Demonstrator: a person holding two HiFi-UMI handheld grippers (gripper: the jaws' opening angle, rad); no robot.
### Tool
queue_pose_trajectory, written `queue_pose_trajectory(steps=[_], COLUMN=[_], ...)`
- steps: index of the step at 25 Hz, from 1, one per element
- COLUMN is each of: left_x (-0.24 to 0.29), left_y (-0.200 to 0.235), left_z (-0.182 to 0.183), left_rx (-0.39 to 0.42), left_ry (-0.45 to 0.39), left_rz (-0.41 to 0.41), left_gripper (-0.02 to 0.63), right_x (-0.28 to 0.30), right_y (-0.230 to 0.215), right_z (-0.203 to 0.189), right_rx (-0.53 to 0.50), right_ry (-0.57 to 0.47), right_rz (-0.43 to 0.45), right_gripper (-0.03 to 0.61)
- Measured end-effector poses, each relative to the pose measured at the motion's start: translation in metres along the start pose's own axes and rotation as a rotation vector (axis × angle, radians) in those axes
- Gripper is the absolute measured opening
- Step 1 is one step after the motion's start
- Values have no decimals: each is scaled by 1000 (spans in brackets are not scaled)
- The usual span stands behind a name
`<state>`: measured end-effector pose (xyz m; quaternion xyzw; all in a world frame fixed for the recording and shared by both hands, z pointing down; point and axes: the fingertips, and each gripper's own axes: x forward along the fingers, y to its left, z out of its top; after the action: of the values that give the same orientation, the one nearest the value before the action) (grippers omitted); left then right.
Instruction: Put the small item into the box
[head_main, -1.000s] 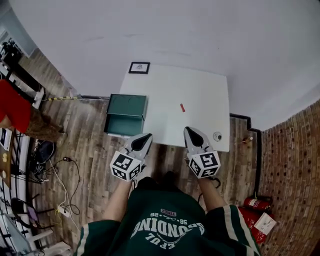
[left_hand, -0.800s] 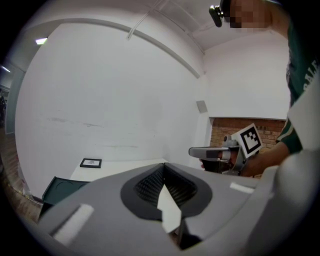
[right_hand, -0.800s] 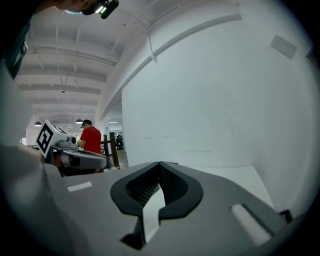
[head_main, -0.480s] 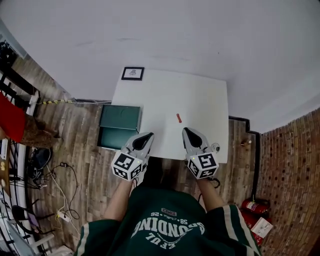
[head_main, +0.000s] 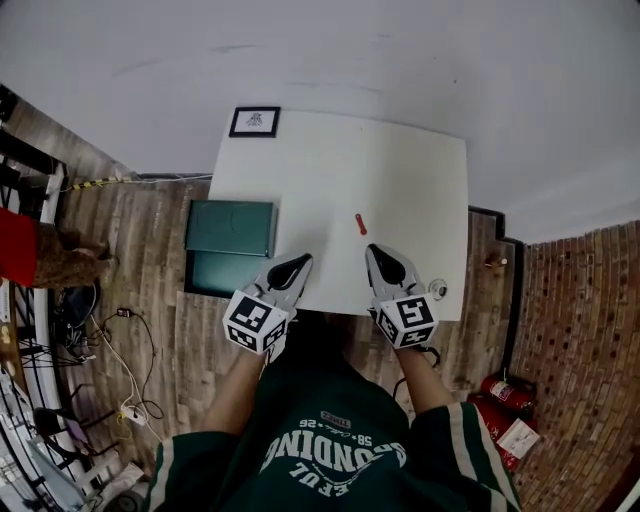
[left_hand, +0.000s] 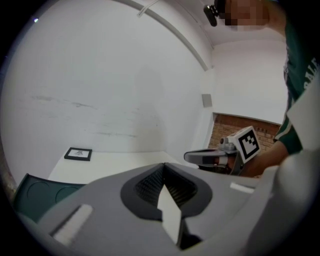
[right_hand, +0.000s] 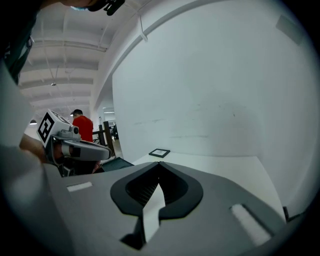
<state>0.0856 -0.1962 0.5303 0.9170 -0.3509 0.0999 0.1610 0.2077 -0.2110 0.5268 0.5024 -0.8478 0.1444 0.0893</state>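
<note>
**Both claws shut and empty; the red piece lies ahead of your right one**

The white rectangular counter (head_main: 400, 180) takes up the middle of the head view. It is bare except for the task piece and a small black-framed picture (head_main: 254, 121) at its far left corner.

The dark green box (head_main: 232, 228) sits off the counter's left edge, over the wooden floor. I cannot tell what it rests on. It looks open, with two green panels side by side.

Your left claw (head_main: 303, 260) is at the counter's near edge with its jaws closed tip to tip. Its own view shows nothing between them. Your right claw (head_main: 372, 250) is also at the near edge, jaws together in the same way, with nothing gripped or touched. You will need to open one of them before you can pick anything up.

The small red stick-shaped item (head_main: 361, 224) lies flat on the counter. It is just ahead of your right claw and well apart from the box.

- **How it will handle:** It is too small to tell the material, but I judge it light and thin, so it is likely to skid or roll if nudged.
- **Where to grip:** Take it across its narrow width near the middle, with the jaw tips close to the counter.
- **How hard:** Close gently, because a slim piece can pivot out of a tip grip.
</note>
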Motion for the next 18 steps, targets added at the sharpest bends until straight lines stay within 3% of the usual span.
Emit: queue_pose_trajectory(steps=[8,13,18], left_x=[18,20,16], left_y=[3,7,19], left_z=[-21,-25,-25], left_rx=[-37,-43,-51], left_ry=[56,77,78], left_rz=[-35,-40,-22], left_gripper=[51,52,51], right_x=[20,35,55], right_y=[-18,-31,-39], right_z=[-42,-61,-91], right_rx=[-31,-50,-68], right_ry=[117,183,297], right_rz=[-4,-20,-14], right_gripper=[6,141,152])
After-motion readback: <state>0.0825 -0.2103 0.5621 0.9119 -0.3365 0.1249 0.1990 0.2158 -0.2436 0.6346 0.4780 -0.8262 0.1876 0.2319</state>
